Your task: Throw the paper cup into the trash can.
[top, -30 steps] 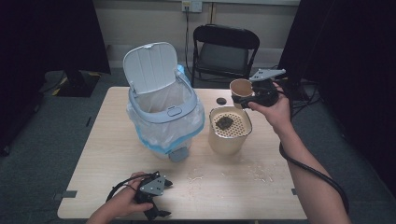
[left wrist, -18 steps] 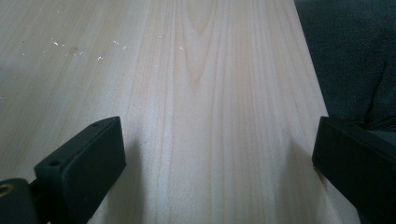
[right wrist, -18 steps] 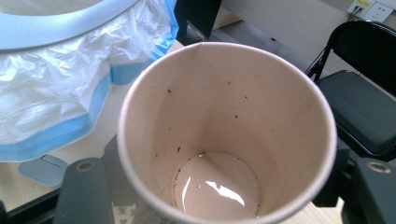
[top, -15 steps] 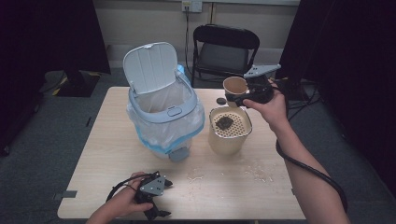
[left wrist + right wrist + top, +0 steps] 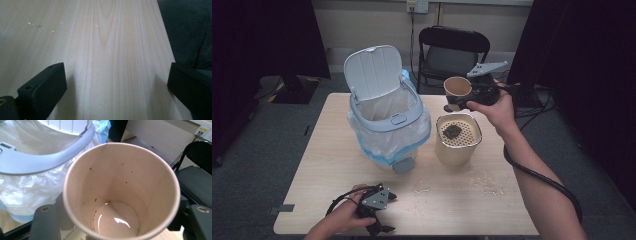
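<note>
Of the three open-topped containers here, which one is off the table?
The paper cup, gripped by the right tool above the table's far edge. The lined bin and the beige strainer pot both stand on the tabletop.

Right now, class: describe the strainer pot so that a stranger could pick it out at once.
Start at the white bin with its lid up, mid-table. To its right stands the strainer pot, cream and round. Unlike the paper cup held behind it, its top is a perforated insert with a dark clump on it.

Tan paper cup (image 5: 121,192), pale-blue bin (image 5: 384,107), cream perforated strainer (image 5: 458,137), light woodgrain table (image 5: 110,50).
</note>
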Demonstrator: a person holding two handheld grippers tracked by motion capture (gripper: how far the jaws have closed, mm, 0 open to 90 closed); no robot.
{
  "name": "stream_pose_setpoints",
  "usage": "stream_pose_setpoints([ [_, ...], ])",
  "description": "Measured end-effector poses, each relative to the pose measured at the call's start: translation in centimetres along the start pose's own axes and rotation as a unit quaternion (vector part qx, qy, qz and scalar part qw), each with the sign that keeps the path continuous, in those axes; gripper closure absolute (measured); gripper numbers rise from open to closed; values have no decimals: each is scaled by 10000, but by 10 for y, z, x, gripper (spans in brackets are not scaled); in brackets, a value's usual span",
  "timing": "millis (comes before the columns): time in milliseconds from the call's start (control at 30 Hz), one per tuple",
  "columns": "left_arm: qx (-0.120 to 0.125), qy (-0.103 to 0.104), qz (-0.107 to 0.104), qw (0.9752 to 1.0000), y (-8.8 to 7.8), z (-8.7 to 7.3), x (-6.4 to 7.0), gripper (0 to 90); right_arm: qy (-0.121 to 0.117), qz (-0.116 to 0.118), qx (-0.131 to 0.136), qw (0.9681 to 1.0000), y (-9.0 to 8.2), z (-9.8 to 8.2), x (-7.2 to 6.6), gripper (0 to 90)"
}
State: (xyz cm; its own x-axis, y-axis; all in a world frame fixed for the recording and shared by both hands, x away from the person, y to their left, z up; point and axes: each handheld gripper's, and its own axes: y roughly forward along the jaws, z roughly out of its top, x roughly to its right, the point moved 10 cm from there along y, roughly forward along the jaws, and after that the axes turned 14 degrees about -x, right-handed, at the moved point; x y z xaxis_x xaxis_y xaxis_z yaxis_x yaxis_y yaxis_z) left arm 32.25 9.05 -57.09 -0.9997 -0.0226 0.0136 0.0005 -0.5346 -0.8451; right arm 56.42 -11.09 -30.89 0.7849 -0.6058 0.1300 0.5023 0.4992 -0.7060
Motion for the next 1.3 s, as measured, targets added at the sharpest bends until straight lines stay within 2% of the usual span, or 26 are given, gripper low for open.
stream_pose_setpoints([
  [567,-19,8,7,10000,0,0,0,18,-176,207,109,9996,-2,30,-15,293],
  [933,-19,14,3,10000,0,0,0,17,-374,399,140,9984,0,51,-33,291],
  [1300,-24,1,-29,10000,0,0,1,17,-393,558,197,9975,5,66,-44,289],
])
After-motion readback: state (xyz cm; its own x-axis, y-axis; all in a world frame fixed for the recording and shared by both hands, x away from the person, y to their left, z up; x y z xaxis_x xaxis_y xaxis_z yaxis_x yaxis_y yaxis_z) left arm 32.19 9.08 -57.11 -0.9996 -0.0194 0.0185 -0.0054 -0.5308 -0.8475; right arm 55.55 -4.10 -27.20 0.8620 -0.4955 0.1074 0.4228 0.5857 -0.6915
